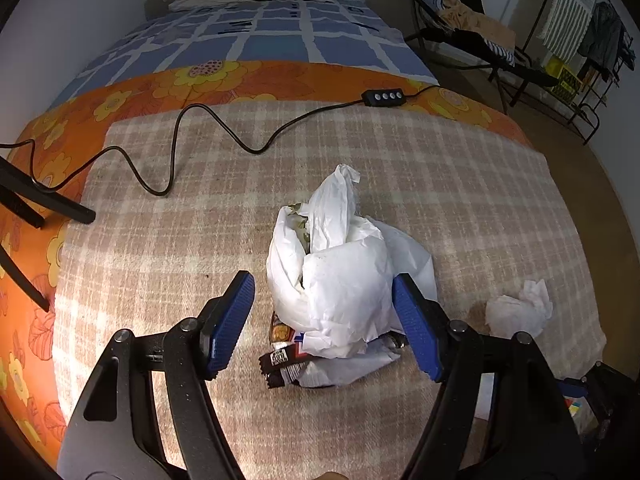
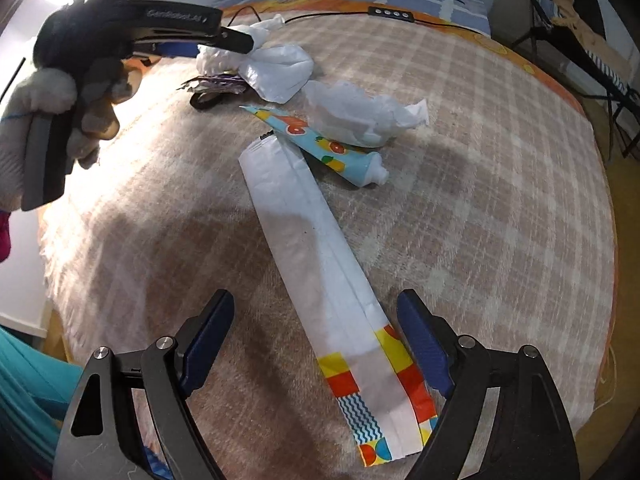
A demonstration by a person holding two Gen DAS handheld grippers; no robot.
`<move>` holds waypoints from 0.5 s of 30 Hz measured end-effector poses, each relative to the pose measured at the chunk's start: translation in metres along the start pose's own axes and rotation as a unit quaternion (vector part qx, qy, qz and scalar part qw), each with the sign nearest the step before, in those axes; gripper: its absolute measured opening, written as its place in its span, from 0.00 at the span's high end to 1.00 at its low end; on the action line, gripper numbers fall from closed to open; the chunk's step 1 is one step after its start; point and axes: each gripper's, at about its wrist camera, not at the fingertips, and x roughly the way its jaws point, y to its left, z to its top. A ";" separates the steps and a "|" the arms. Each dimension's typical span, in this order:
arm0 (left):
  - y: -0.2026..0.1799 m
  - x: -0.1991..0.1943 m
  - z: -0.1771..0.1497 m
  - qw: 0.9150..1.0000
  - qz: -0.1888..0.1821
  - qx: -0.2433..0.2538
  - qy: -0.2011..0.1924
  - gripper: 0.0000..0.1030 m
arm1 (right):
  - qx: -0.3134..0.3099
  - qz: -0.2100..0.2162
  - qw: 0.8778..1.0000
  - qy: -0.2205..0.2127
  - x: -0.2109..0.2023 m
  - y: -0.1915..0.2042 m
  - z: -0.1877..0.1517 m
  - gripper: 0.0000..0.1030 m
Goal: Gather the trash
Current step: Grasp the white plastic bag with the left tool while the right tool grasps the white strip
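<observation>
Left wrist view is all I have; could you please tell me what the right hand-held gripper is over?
Observer: A long white wrapper lies on the blanket between the open jaws of the right hand-held gripper.
Operator: Thank you. Is there more trash beyond it?
Observer: Yes, a colourful tube lies at the wrapper's far end, cap pointing right.
Operator: Is the tube free to pick up?
Observer: Not fully; a crumpled tissue overlaps its far edge.
</observation>
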 end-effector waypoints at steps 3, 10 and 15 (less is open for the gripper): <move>-0.001 0.002 0.001 1.000 -0.001 0.001 0.006 0.43 | -0.009 -0.005 1.000 0.001 0.001 0.001 0.000 0.20; -0.003 -0.004 0.003 1.000 0.010 0.012 -0.008 0.51 | -0.021 -0.011 1.000 0.001 0.000 0.008 -0.002 0.49; 0.001 -0.018 0.004 1.000 0.010 0.006 -0.023 0.61 | -0.016 0.012 1.000 -0.001 -0.006 0.008 -0.006 0.71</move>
